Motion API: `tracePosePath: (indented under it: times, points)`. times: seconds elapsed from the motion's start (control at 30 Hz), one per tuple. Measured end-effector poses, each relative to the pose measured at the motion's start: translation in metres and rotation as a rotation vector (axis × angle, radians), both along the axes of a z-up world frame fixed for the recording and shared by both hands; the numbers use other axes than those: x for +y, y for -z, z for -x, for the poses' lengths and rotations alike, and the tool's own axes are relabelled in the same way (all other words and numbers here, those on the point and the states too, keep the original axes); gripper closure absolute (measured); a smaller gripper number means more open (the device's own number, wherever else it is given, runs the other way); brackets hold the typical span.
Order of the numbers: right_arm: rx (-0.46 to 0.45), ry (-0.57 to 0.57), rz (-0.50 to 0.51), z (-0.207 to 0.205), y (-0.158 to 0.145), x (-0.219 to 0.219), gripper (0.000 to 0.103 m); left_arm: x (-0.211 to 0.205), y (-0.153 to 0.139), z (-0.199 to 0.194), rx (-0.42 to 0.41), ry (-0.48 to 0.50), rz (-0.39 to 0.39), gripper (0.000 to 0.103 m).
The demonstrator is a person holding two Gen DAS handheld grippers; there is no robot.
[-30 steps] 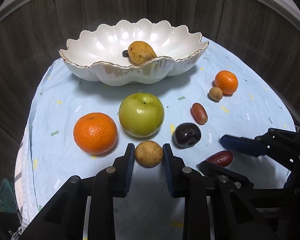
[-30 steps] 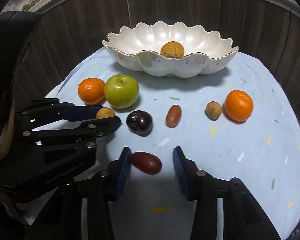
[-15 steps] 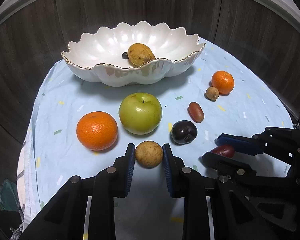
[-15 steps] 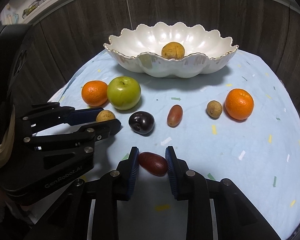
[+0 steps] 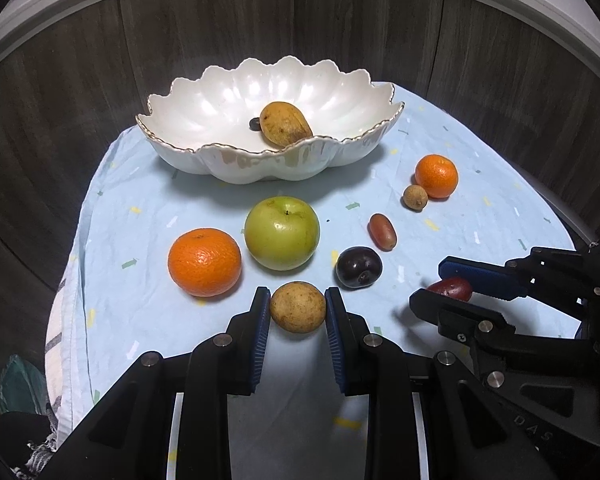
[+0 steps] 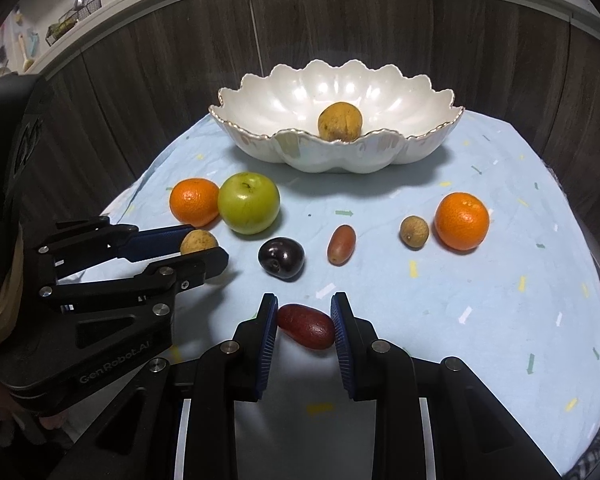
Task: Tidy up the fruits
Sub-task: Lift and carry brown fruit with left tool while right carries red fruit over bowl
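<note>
Item: small tan round fruit (image 5: 297,307), low over the cloth-covered worktop (image 5: 480,216) near its front edge, clamped across its middle in the left claw (image 5: 297,309). Likely light and firm, with dry skin that grips well.

Item: dark red oblong fruit (image 6: 306,326), clenched at its ends in the right claw (image 6: 305,325). Its glossy skin is probably slippery and may bruise, so a grip across its belly would be safer.

Destination: scalloped white bowl (image 6: 380,156), at the back, probably fragile; lower the fruit in, don't drop it.

white bowl (image 5: 228,162), green apple (image 5: 282,238), pale blue speckled cloth (image 5: 480,216)
</note>
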State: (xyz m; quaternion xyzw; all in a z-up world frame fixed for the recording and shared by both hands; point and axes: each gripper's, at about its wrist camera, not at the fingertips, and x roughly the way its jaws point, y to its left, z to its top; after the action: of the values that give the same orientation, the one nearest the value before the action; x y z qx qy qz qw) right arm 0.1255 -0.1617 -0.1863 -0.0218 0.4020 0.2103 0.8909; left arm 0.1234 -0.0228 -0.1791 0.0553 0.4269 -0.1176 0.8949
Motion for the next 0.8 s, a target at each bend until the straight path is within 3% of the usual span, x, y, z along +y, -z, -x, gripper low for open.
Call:
tracePosePath:
  times: [0.8]
  points:
    - [-0.044,0.066,-0.016,-0.016,-0.044,-0.017,0.074,0.002,-0.042,-0.006,-0.065,-0.034,0.035,0.076]
